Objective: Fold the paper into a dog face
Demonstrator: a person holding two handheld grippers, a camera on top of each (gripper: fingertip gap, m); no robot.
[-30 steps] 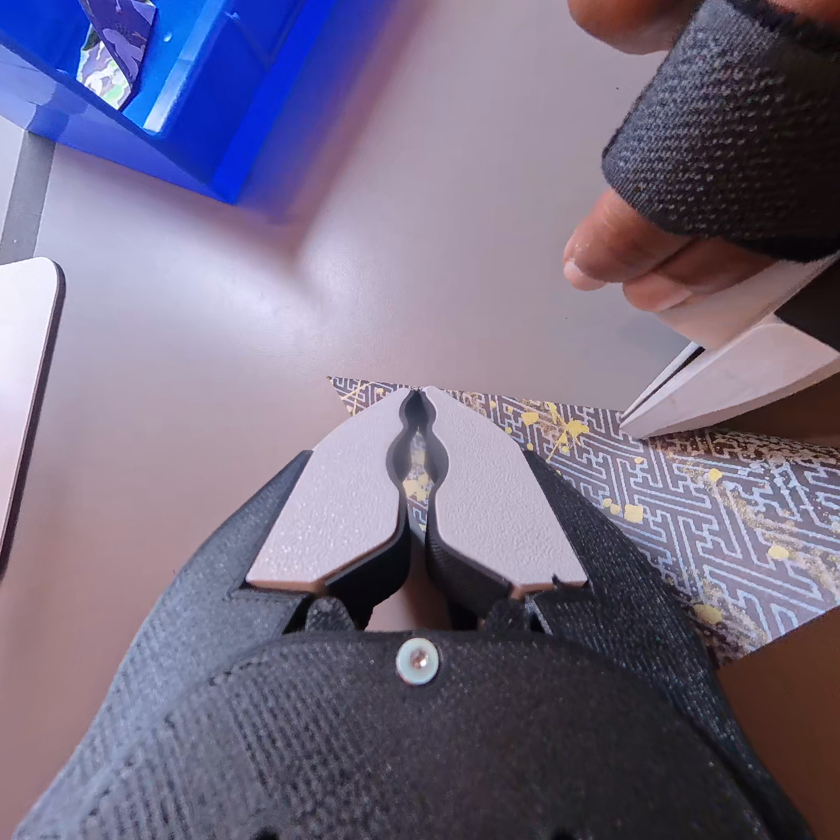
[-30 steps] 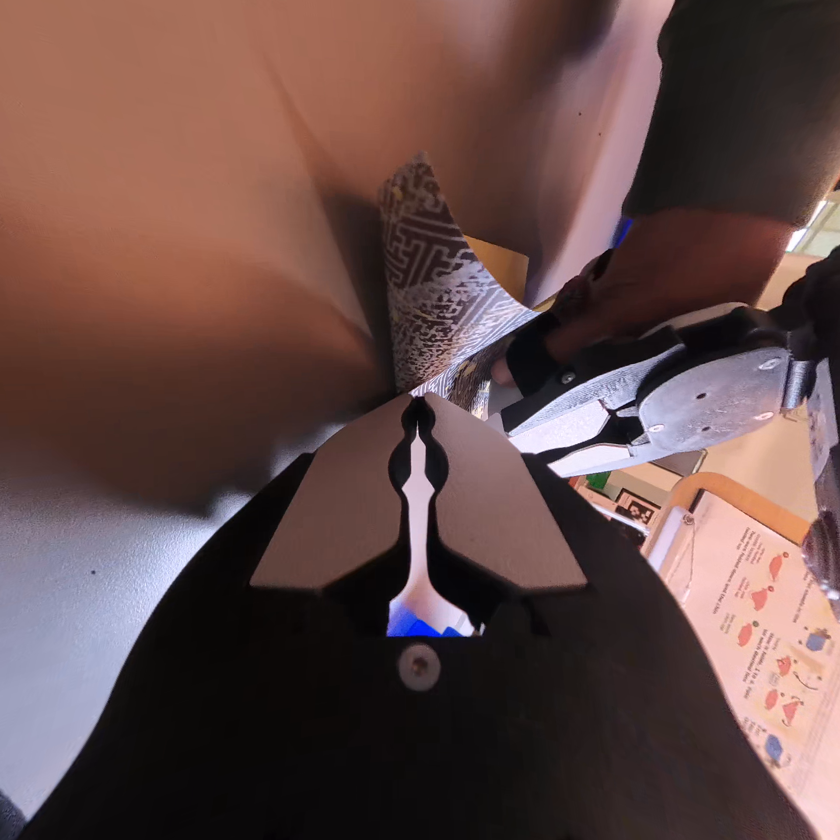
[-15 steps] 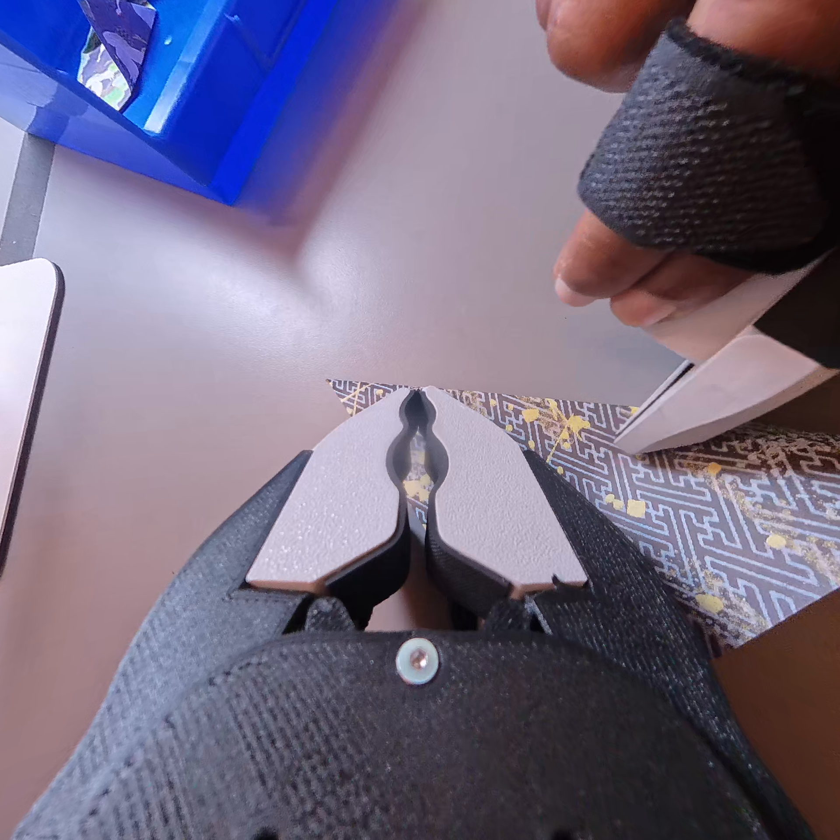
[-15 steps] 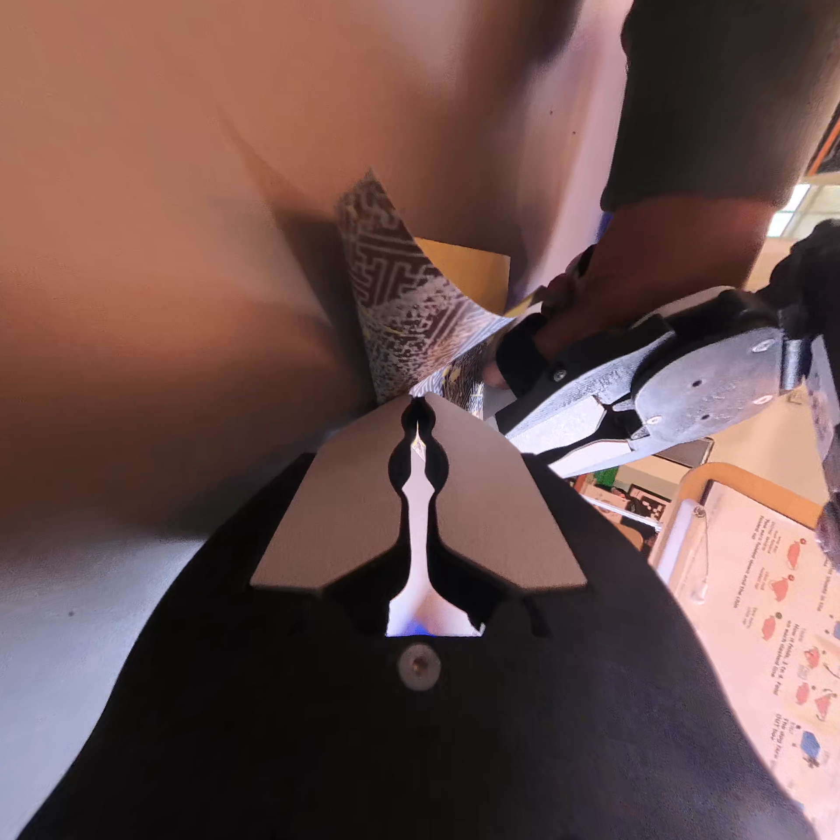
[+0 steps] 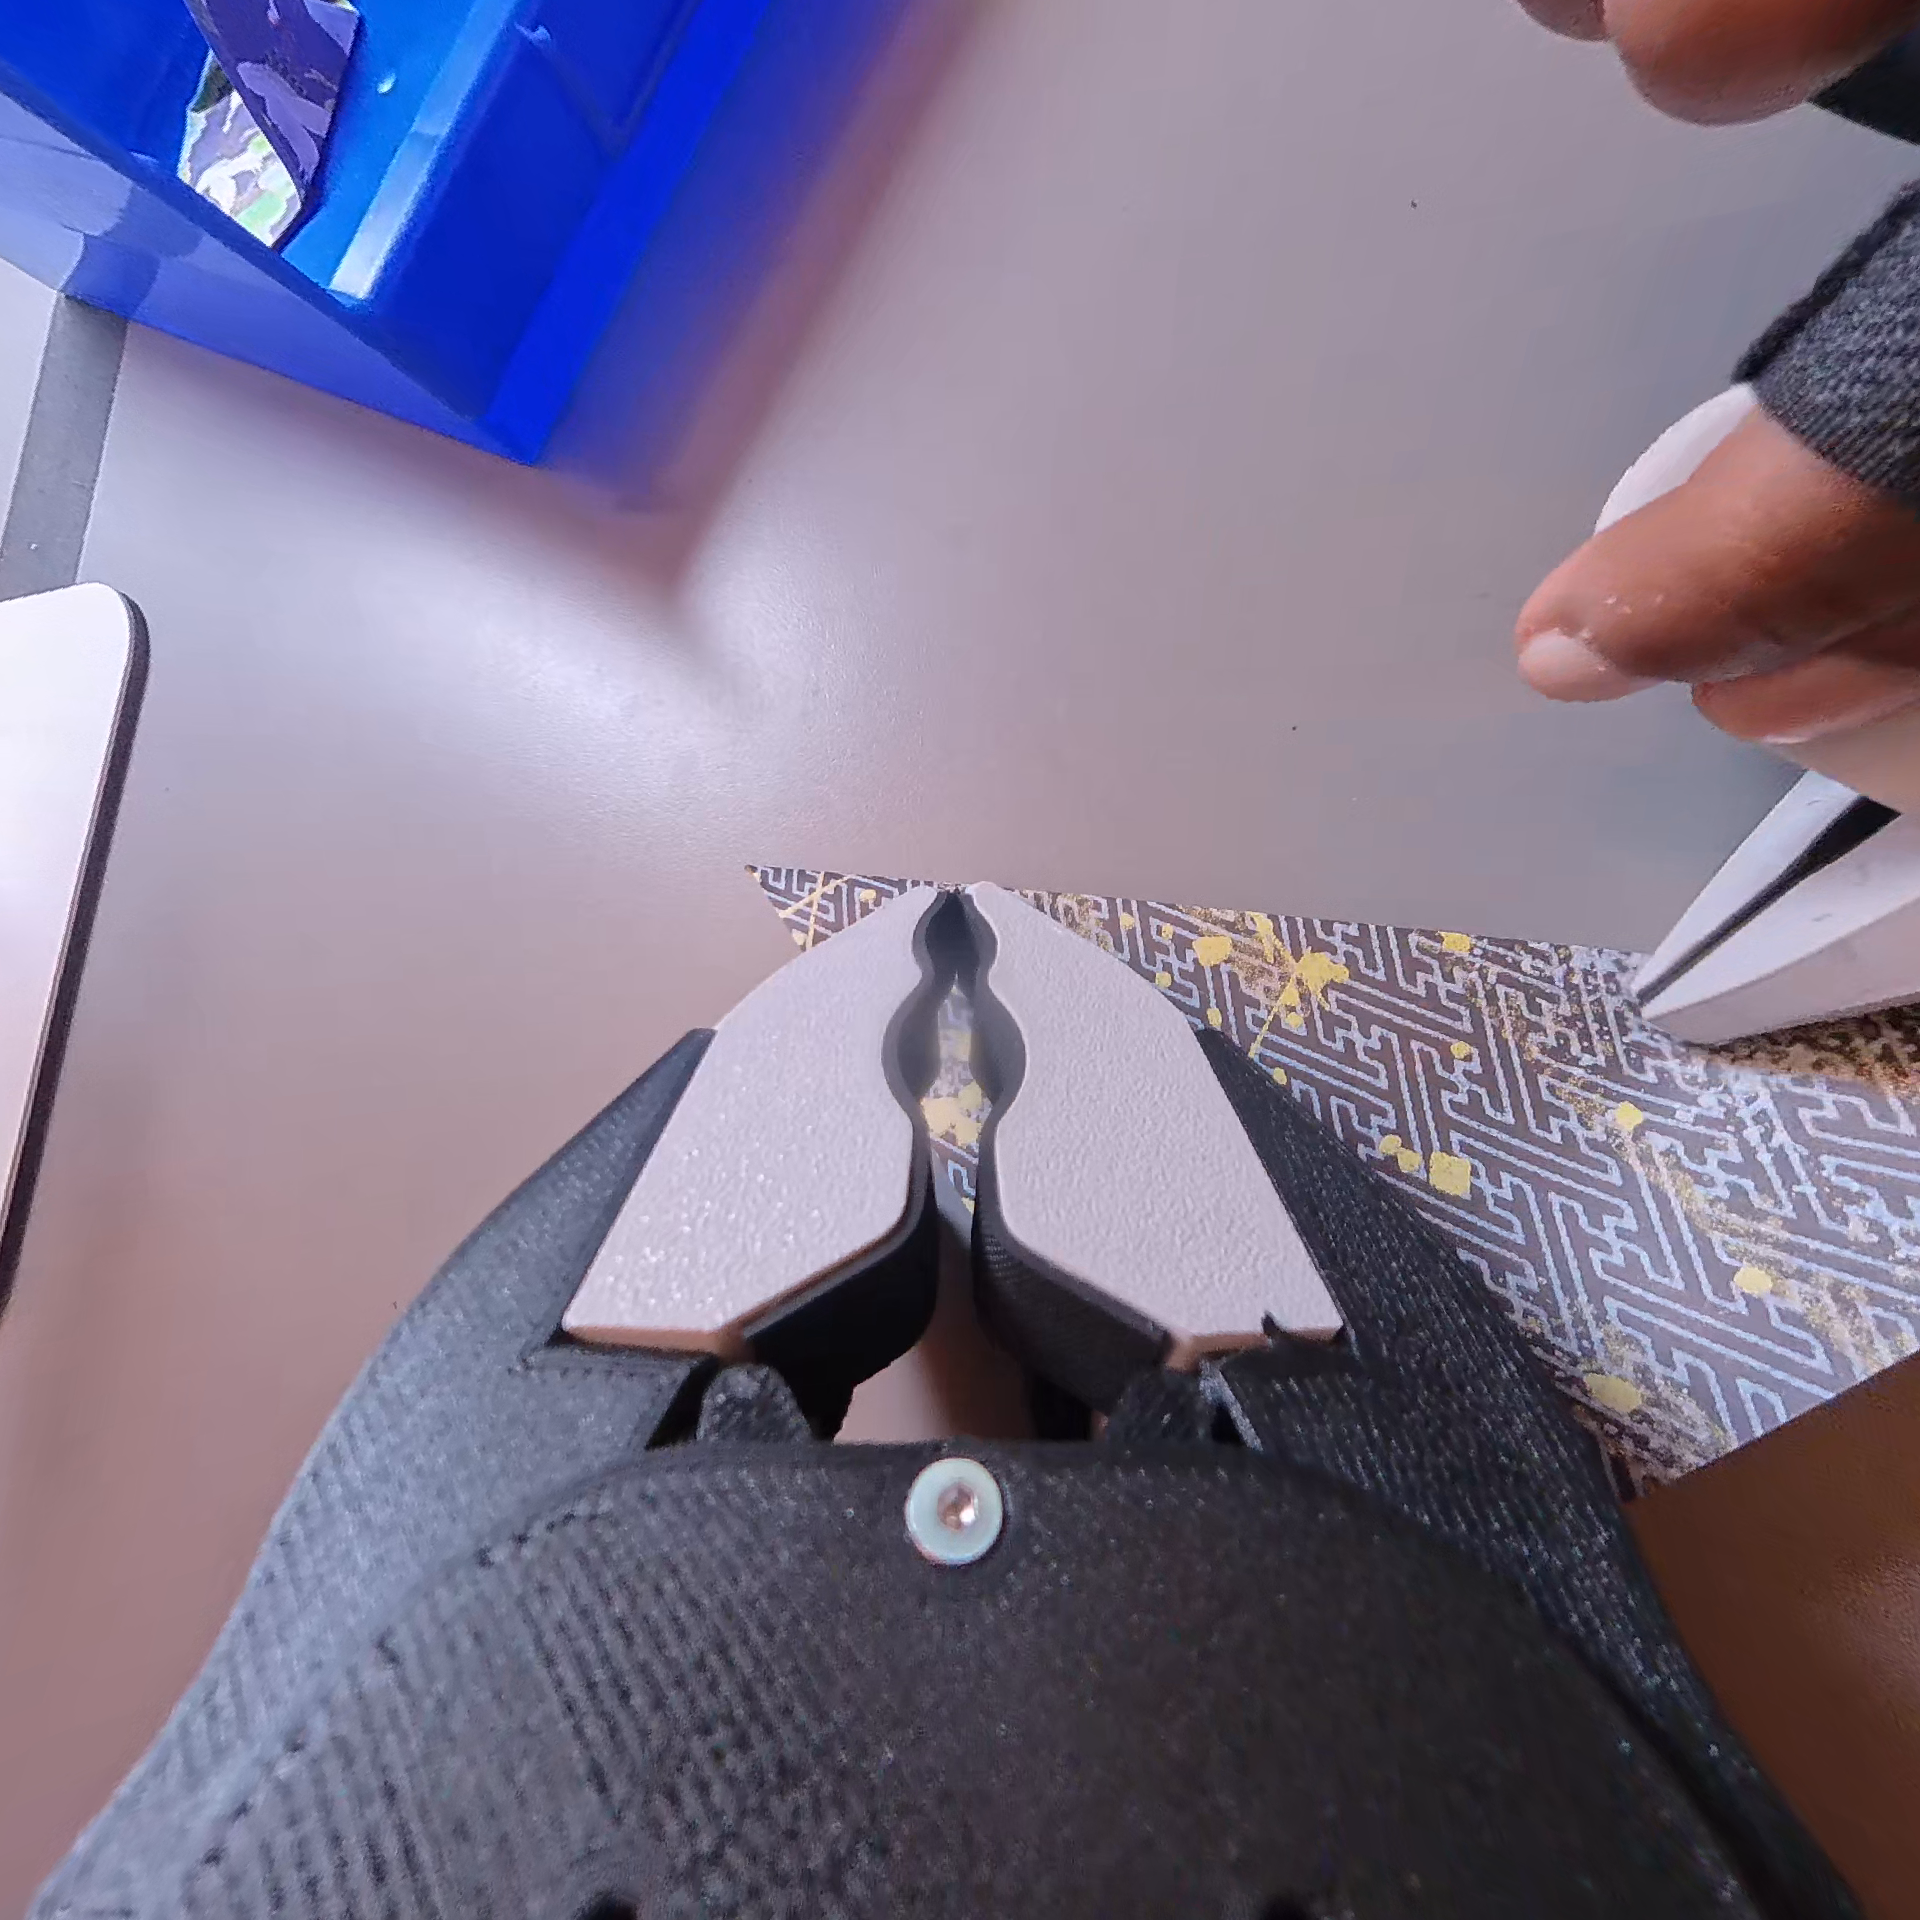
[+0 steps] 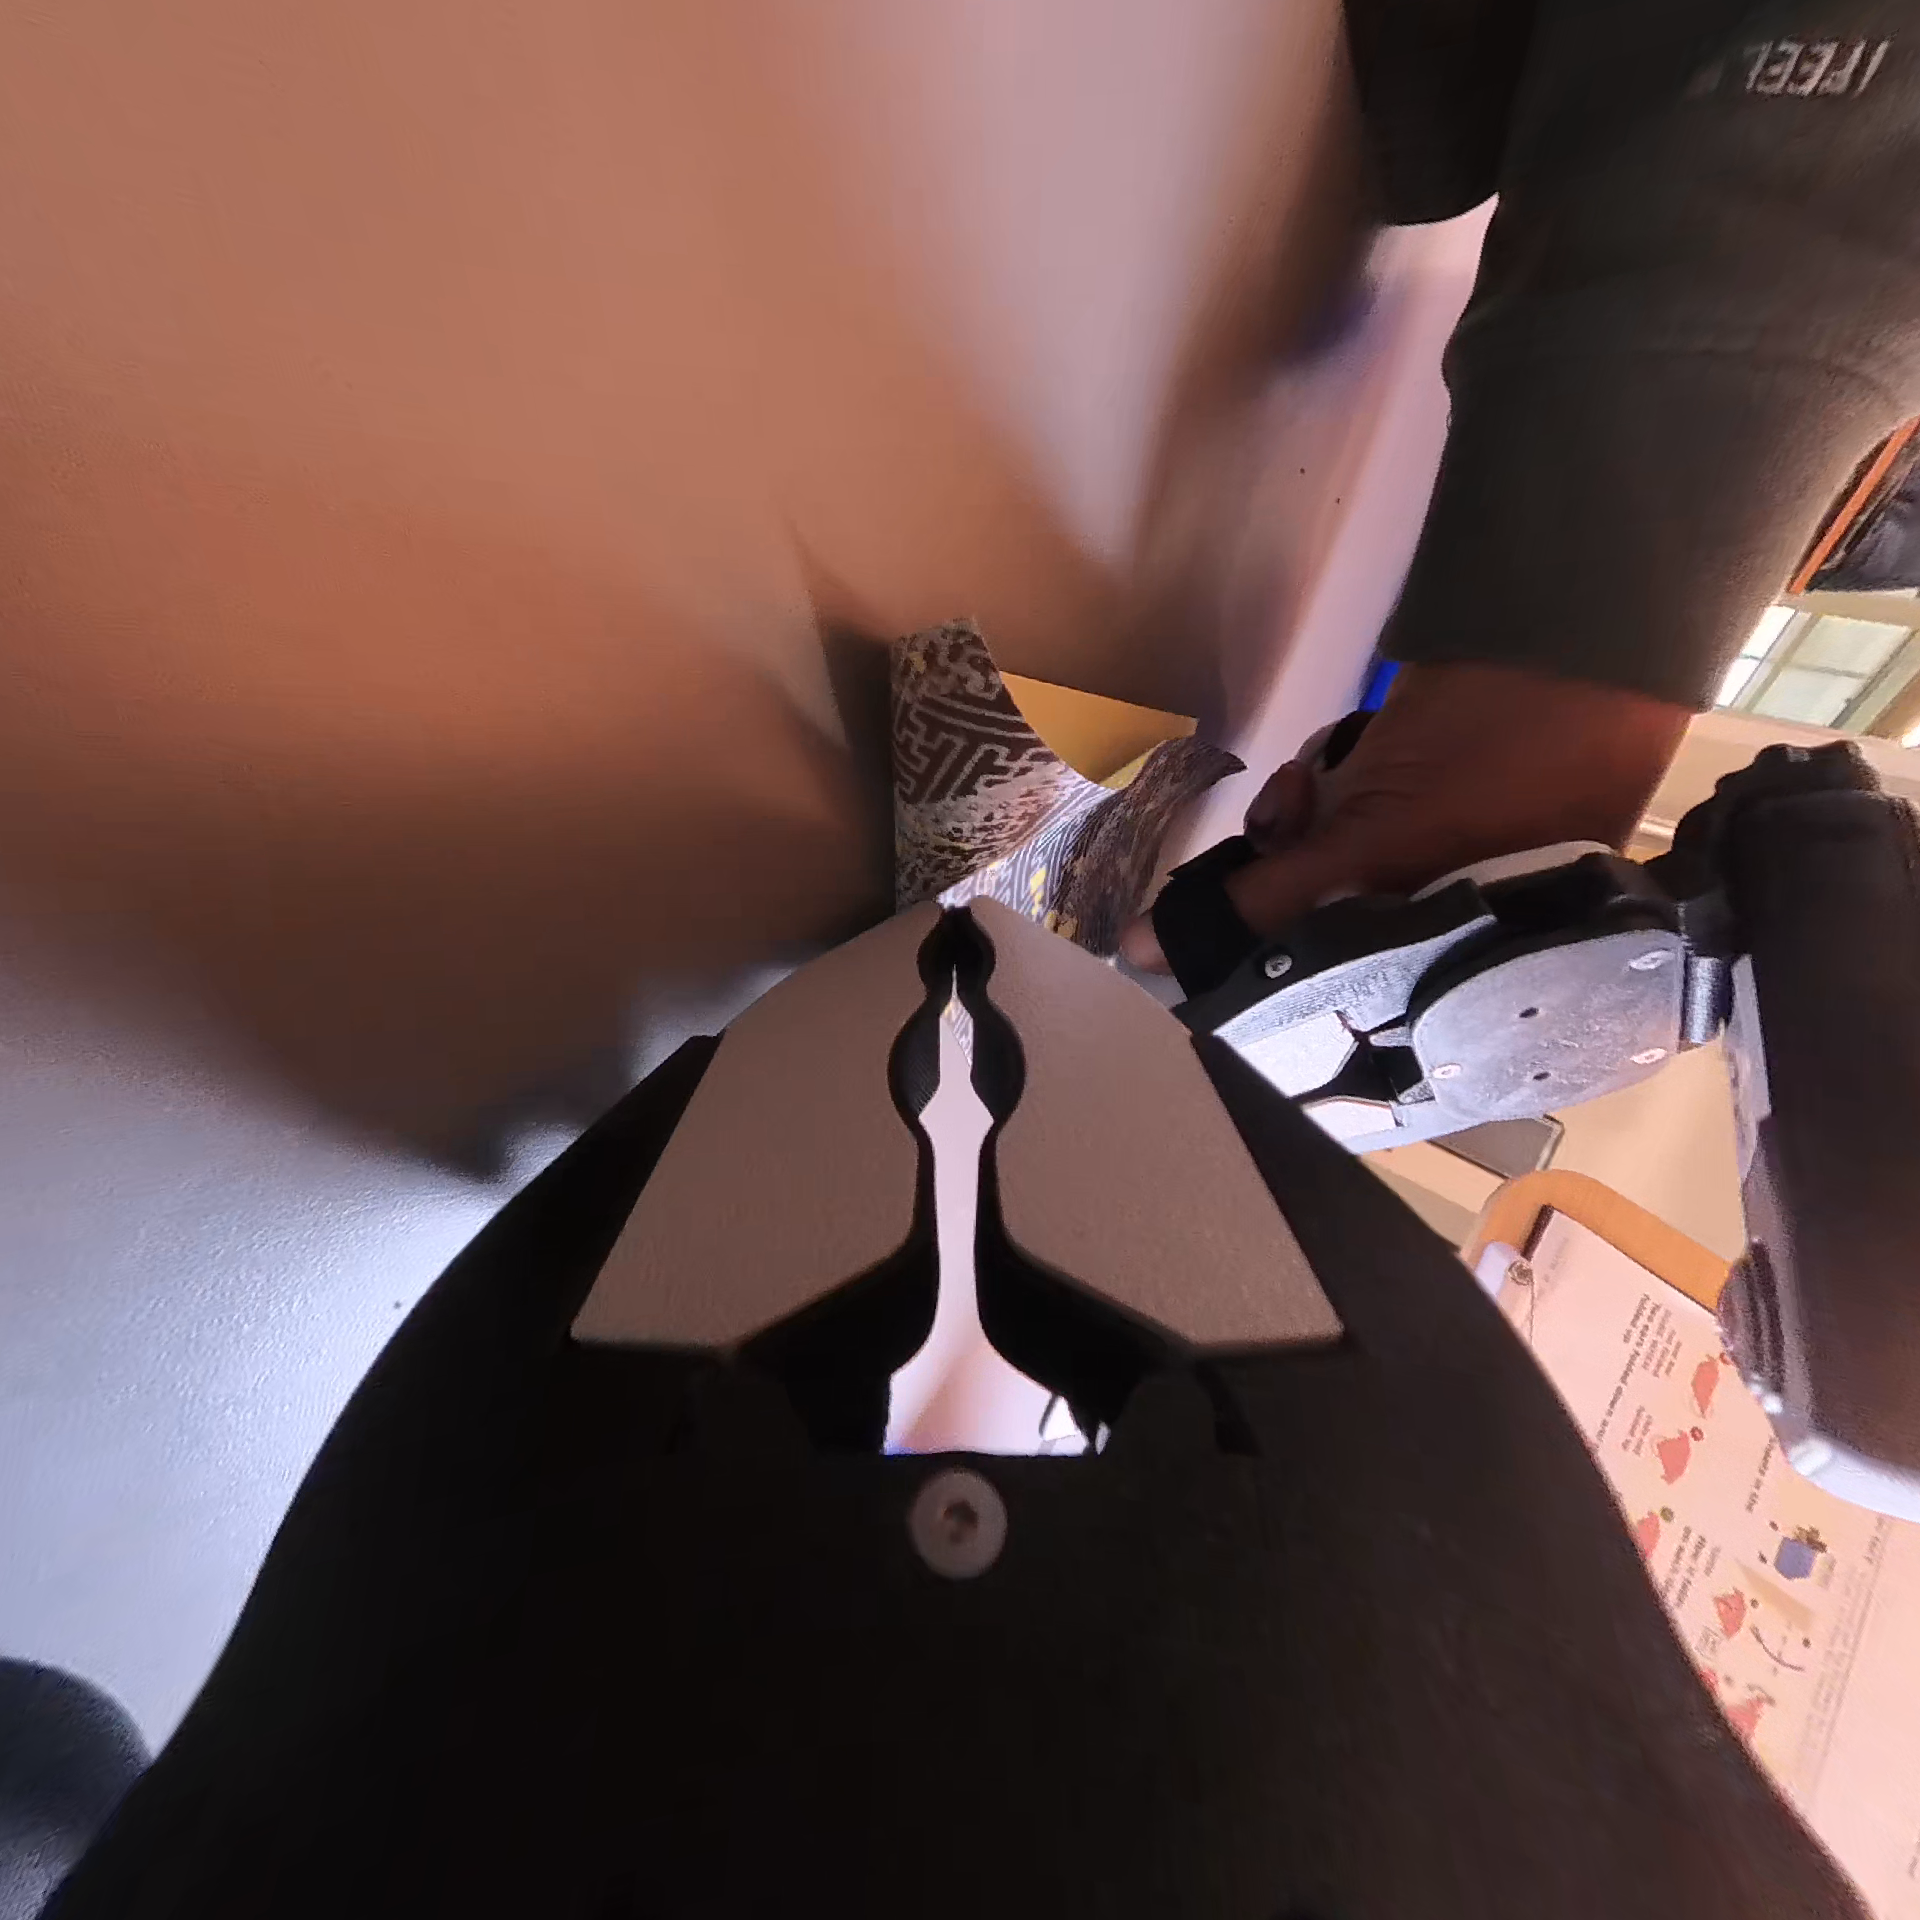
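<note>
At the far left of the left wrist view, a pale board with rounded corners (image 5: 52,883) lies on the desk (image 5: 1039,520), and a blue bin (image 5: 436,249) stands behind it with a scrap of patterned paper (image 5: 275,135) inside. In the middle, the left gripper (image 5: 954,896) is closed, its tips pressed onto the left corner of the paper (image 5: 1558,1226), a dark sheet with a pale maze pattern and gold flecks that lies flat on the desk. To the right, the right gripper (image 5: 1642,1314) touches the paper's far edge with its tips together, held by a hand (image 5: 1714,613) in a black fingerless glove. In the right wrist view, the right gripper (image 6: 951,914) is closed on a lifted, curled part of the paper (image 6: 966,779), whose yellow underside shows. Further right, the left gripper's body is seen from the side, with an instruction sheet (image 6: 1714,1558) below it.
</note>
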